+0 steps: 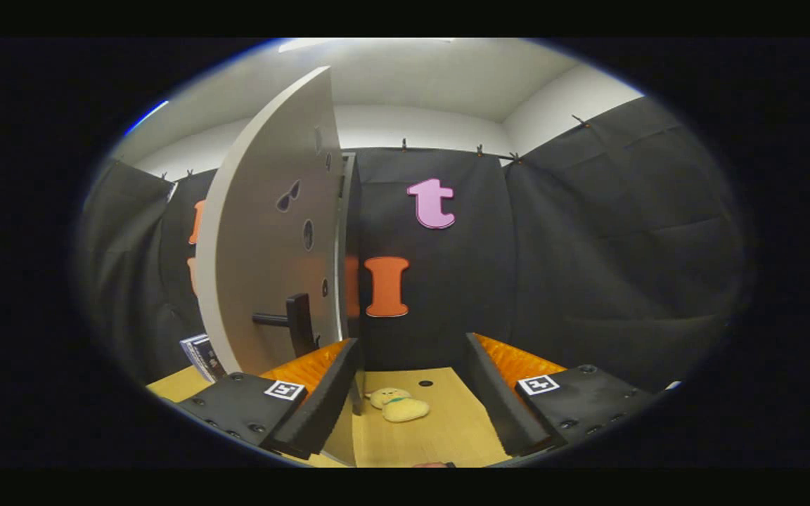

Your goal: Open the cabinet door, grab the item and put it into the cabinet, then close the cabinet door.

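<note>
A white cabinet door [264, 232] stands swung open to the left of my fingers, with a dark handle [292, 322] low on its face. Its hinge edge meets the cabinet body [346, 232] just behind it. A small yellow plush toy [398, 405] with a green collar lies on the wooden table [447, 422], between my two fingers and a little ahead of them. My gripper [412, 379] is open, with nothing between its fingers. The left finger sits close to the door's lower edge.
A stack of books or boxes [201, 355] stands on the table to the left of the door. Black cloth walls close the booth behind and to the right. A small dark hole [425, 384] marks the tabletop beyond the toy.
</note>
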### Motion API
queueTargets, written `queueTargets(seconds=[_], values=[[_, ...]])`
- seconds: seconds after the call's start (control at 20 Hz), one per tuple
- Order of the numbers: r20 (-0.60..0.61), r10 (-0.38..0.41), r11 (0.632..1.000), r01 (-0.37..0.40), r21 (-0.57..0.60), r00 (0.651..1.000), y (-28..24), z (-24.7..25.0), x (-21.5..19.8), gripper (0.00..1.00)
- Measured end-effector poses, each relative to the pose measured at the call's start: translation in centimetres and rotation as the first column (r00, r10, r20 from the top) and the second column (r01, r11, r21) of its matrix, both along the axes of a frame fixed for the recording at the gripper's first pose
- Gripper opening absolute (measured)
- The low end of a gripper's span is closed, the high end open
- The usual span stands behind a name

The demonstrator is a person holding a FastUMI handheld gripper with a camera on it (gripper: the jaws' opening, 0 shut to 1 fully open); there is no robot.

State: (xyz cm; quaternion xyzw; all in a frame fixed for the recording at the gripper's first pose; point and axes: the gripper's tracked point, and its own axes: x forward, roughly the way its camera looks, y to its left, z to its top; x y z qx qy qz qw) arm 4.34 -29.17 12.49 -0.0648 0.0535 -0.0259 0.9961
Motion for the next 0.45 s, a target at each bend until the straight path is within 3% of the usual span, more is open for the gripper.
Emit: queueTargets(seconds=[0.45], values=[[-0.003,-0.03,0.999,0.03,-0.016,1.0,3.7,-0.3,-0.9,0.94]])
